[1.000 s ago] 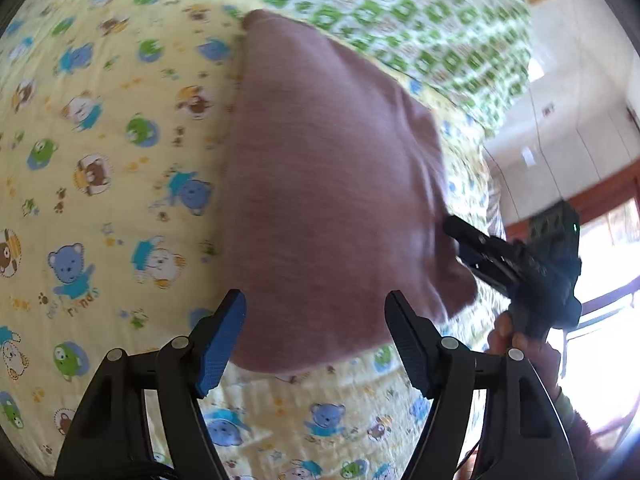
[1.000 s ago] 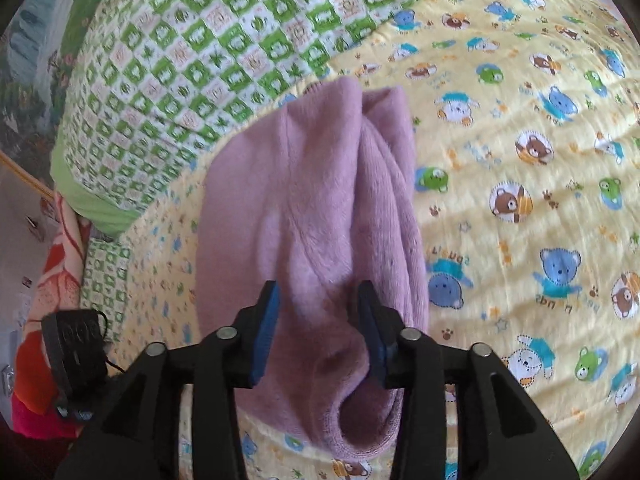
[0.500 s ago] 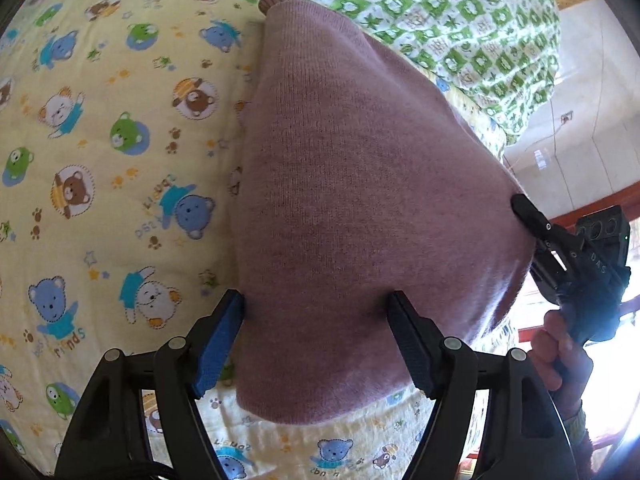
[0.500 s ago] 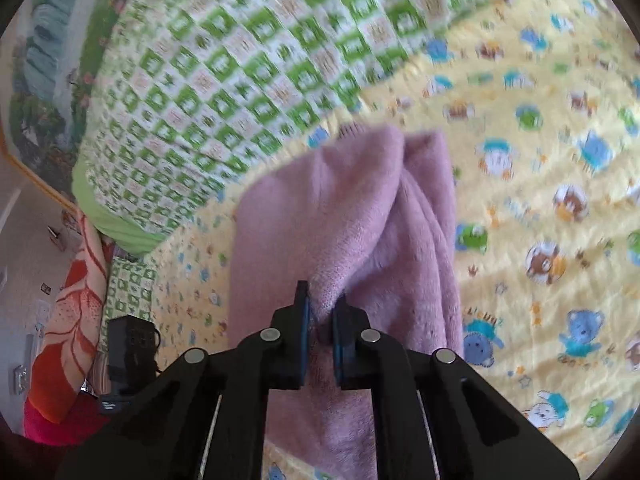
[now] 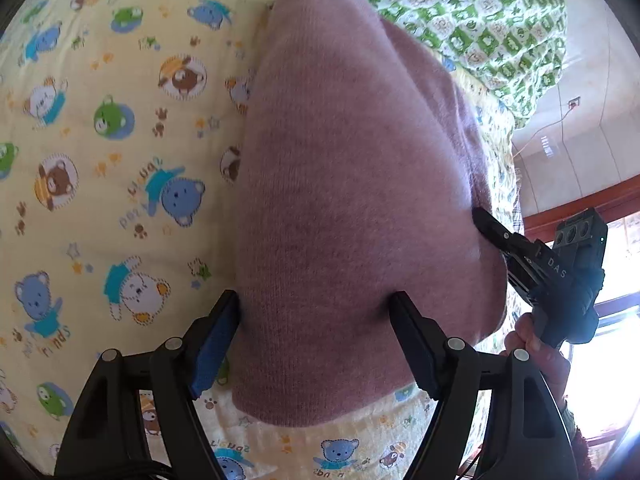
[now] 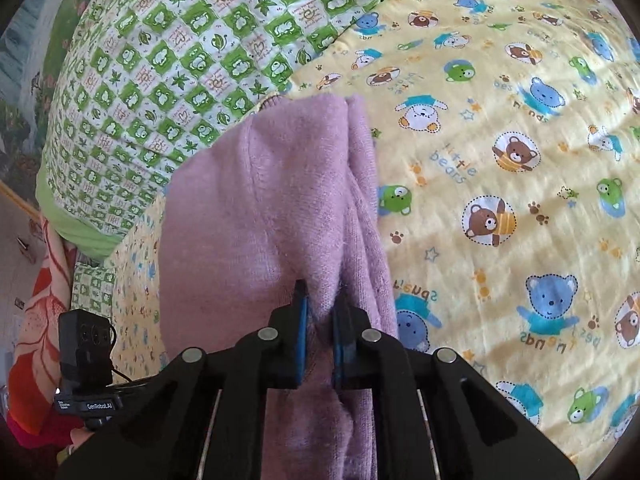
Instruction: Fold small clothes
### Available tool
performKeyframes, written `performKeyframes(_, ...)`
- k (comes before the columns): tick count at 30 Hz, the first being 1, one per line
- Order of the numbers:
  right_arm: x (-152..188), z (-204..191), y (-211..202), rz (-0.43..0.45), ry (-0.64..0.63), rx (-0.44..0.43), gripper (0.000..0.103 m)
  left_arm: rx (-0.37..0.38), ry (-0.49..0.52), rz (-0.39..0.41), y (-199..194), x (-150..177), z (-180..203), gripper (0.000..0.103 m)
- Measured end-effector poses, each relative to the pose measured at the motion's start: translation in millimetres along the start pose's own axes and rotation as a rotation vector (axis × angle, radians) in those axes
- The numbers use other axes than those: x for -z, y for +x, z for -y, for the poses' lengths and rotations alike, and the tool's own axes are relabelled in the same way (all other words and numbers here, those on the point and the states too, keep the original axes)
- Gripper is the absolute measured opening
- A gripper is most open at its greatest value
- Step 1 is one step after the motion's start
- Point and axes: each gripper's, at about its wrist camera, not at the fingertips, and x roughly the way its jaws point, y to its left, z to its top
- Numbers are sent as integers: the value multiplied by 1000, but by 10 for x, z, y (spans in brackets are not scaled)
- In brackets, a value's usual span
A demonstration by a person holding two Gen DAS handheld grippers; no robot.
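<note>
A folded pink knitted garment [image 5: 352, 184] lies on the yellow bear-print sheet [image 5: 100, 160]. My left gripper [image 5: 316, 320] is open, its jaws wide on either side of the garment's near end, the fabric between them. My right gripper [image 6: 320, 308] is shut on a pinch of the same garment [image 6: 260, 208] at its near edge. In the left wrist view the right gripper [image 5: 486, 220] meets the garment's right side, with the hand that holds it below. The left gripper's body [image 6: 86, 364] shows at the lower left of the right wrist view.
A green-and-white checked quilt [image 6: 168, 64] lies bunched at the far side of the bed, touching the garment's far end. A red and orange cloth [image 6: 36, 320] hangs at the bed's left edge. A wall and red window frame [image 5: 580, 200] lie beyond the bed.
My right gripper closed from open onto the garment's edge. My left gripper moved forward so the garment's near end now sits between its open jaws.
</note>
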Motion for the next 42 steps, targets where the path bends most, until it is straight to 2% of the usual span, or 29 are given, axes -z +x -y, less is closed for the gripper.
performKeyframes(8,-124,-252,-251,35,-49,55,23,15,-20,65,-209,-340,-34,77)
performKeyframes(11,-272,-423,-316,68,-95,39,27,10,-32,86,-248,-522,-75,77)
performKeyframes(13,-383,-554,-296,69,-130,25,43,12,-56,104,-278,-693,-121,77)
performKeyframes(15,-506,-665,-245,78,-165,38,47,33,-82,122,-301,-900,-181,77)
performKeyframes(20,-591,-550,-121,69,-91,40,48,75,-139,154,-255,-1490,-293,77)
performKeyframes(23,-467,-460,-111,59,-63,25,48,78,-161,158,-156,-1802,-377,77)
performKeyframes(27,-271,-358,-100,35,-33,14,48,77,-170,149,20,-2041,-483,73)
performKeyframes(28,-224,-331,-84,23,-27,9,48,83,-164,149,54,-2067,-485,67)
performKeyframes(30,-169,-302,-63,10,-31,10,48,85,-132,149,128,-2115,-452,45)
performKeyframes(31,-150,-295,-59,8,-38,18,48,88,-110,142,171,-2133,-422,22)
performKeyframes(32,-139,-287,-52,6,-41,25,48,85,-89,140,199,-2129,-383,13)
performKeyframes(36,-128,-225,-19,-3,-37,24,48,50,42,206,93,-2171,-91,8)
performKeyframes(39,-145,-210,-36,-2,-35,18,48,60,79,241,-28,-2293,42,8)
performKeyframes(40,-149,-205,-43,1,-39,20,48,47,86,246,-30,-2332,59,4)
performKeyframes(42,-142,-208,-35,4,-49,24,48,3,104,230,34,-2396,63,4)
